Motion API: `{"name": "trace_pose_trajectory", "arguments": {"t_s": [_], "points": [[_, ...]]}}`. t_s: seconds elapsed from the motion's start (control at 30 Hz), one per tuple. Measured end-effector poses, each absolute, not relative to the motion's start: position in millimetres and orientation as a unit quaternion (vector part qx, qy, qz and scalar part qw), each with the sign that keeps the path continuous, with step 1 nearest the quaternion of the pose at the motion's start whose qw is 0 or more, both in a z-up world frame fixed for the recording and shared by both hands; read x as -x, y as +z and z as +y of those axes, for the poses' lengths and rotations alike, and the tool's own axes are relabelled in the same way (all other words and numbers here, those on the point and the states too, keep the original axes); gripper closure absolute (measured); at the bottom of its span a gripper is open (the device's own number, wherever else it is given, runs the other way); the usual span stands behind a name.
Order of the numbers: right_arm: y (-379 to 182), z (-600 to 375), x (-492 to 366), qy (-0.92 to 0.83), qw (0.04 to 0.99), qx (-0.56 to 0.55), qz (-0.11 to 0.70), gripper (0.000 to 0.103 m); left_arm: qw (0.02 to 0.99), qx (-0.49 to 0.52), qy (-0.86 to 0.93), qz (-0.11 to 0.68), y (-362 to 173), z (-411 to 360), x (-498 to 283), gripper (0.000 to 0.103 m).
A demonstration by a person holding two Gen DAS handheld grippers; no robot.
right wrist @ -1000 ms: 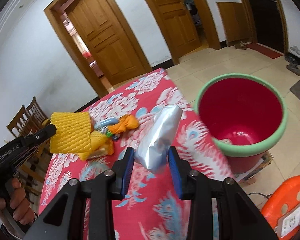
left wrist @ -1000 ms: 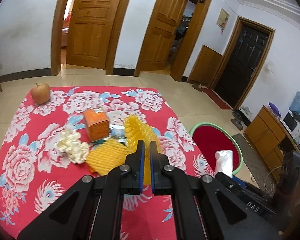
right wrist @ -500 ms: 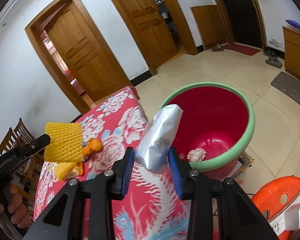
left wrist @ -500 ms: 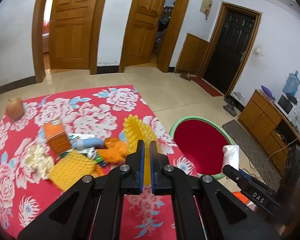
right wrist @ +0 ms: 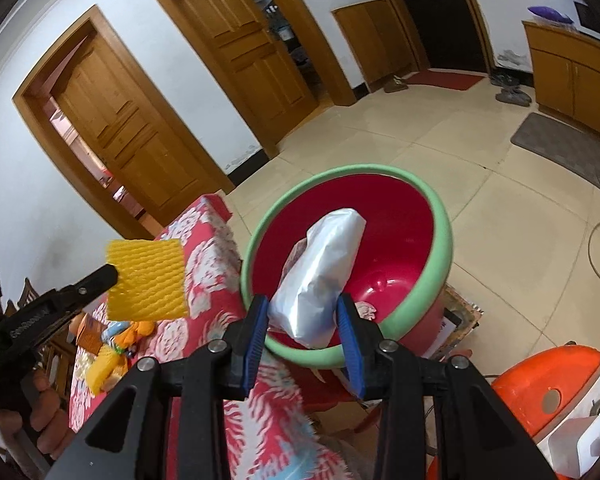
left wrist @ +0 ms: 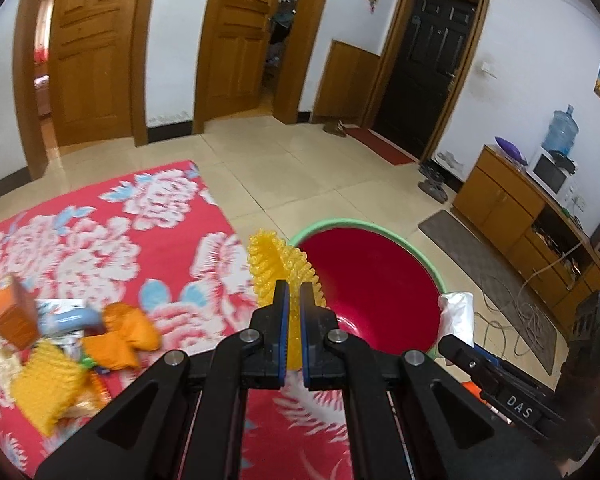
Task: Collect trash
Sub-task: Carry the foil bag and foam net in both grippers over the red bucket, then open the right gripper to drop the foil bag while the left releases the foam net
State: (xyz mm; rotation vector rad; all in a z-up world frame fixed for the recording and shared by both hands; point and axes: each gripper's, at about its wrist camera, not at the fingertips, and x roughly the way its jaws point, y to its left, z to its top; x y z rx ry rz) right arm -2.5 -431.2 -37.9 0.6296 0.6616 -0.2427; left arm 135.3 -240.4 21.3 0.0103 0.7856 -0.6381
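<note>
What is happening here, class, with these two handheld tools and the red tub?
A person is collecting trash. The left tool is shut on a yellow foam net; the right tool grips a silver bag. Both are held near the red tub beside the floral table. More trash lies on the table.

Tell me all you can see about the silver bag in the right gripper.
The silver bag looks like crinkled, shiny foil or plastic, long and puffy, closed at its far end. The right gripper is shut on its lower end, blue pads pressing both sides. It tilts up and away from the gripper, hanging above the opening of the red tub with a green rim, not touching it. In the left wrist view only its top shows.
</note>
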Motion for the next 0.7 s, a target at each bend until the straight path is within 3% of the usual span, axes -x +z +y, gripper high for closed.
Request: {"name": "trace_pose_trajectory", "arguments": {"t_s": [0.53, 0.6, 0.7], "points": [[-51.2, -448.1, -0.2, -0.129, 0.878, -0.326, 0.325, 0.065, 0.841, -0.032, -0.325, 0.431, -26.9, -280.0, -151.0, 0.098], [-51.1, -448.5, -0.7, -0.129, 0.878, -0.326, 0.325, 0.065, 0.840, -0.031, -0.325, 0.433, -26.0, -280.6, -149.2, 0.079], [-50.0, -447.6, -0.4, -0.129, 0.878, -0.326, 0.325, 0.065, 0.847, -0.035, -0.318, 0.425, -22.5, -279.2, -145.4, 0.065]]}}
